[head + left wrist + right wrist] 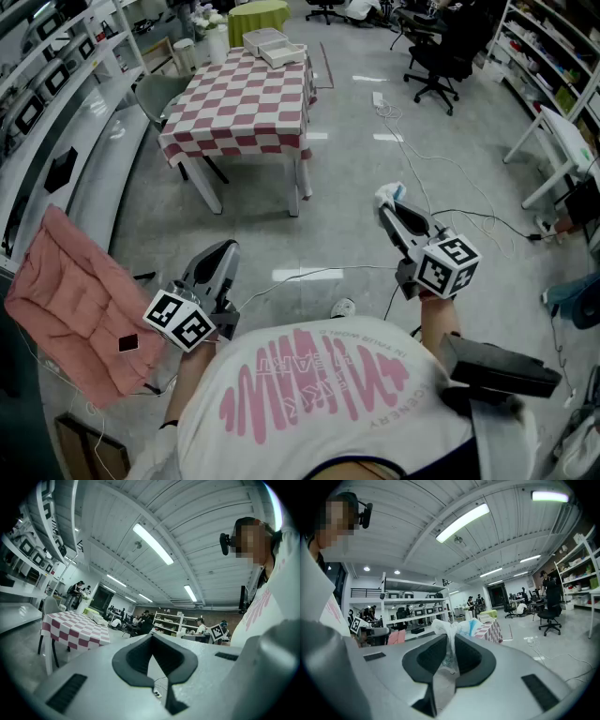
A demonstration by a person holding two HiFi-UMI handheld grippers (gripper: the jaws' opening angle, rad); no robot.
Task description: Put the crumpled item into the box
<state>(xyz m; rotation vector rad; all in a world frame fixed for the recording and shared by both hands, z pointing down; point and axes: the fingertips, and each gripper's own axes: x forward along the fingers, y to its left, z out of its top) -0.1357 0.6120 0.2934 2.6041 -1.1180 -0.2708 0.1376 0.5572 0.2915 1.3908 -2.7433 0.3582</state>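
White crumpled item [451,631] pinched in right claw [385,206], held near-level; left claw [223,247] level, closed, empty.

left gripper [151,635] jaws seemingly touching at the tips, checkered table [75,627] beyond, strip lights [152,543] overhead

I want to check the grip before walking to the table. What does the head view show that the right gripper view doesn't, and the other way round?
Head view only: the right tool from outside, with its marker cube, and the person's shoe on the floor.
Right gripper view only: a look along that tool's jaws, shut on the crumpled item, and the ceiling lamps.
Both: the crumpled item at the tool's tip, the checkered table ahead and the pink cushion.
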